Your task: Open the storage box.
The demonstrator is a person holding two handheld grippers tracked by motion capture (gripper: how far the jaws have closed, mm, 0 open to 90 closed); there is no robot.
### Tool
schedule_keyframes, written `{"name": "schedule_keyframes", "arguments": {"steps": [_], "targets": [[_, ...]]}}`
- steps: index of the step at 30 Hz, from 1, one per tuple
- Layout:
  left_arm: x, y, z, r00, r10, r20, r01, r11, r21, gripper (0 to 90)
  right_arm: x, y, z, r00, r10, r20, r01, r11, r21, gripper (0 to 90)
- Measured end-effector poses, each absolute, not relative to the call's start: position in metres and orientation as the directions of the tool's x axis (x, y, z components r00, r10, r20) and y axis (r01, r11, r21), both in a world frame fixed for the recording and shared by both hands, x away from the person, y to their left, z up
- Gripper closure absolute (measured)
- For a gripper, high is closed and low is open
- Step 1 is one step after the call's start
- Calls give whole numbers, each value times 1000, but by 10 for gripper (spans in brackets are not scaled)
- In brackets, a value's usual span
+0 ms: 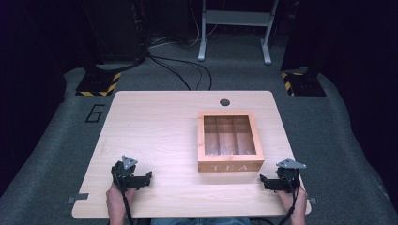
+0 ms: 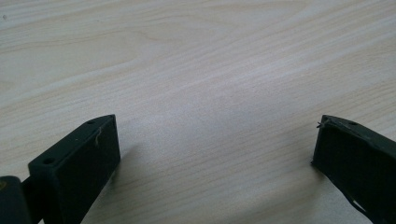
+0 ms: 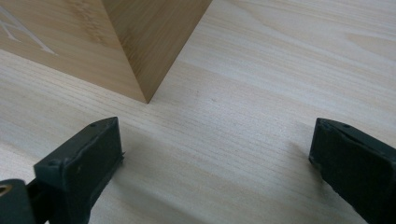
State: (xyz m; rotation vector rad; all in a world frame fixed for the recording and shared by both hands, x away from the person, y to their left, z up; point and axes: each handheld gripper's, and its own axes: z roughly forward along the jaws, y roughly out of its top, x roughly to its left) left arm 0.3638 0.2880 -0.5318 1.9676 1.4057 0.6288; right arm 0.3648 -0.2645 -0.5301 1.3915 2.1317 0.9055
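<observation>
We hold both tools low over the pale wood-grain table point(image 1: 155, 122), near its front edge. The left gripper point(image 1: 146, 178) points inward, its jaws spread wide with only bare tabletop between them in the left gripper view. Nothing is gripped on this side.

The right gripper point(image 1: 264, 180) also points inward. In the right gripper view its jaws stand wide apart and empty, with bare table between them.

The square light-wood tea box with a clear window lid and the word TEA on its front wall point(image 1: 230, 140) sits ahead of both grippers and between them. It is nearer the right gripper: its front right corner point(image 3: 147, 95) lies just ahead of that gripper's jaws, close but not touching. The left gripper is well apart from the box.

The lid lies flat and closed. Through the window we see three compartments, and we cannot tell whether they hold anything.

Status, as we judge it: work on the box has not begun. No jaw contacts the box, and it sits square on the table. What remains is the whole handling: approach, contact with the box or its lid, and whatever follows. The right gripper is the better placed for first contact.
</observation>
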Motion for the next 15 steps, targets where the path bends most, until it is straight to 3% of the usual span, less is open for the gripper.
{"name": "schedule_keyframes", "arguments": {"steps": [15], "targets": [[364,288,-532,320,947,24,647,-237,724,4,364,-264,-530,-397,918,-4,635,278,721,24]]}}
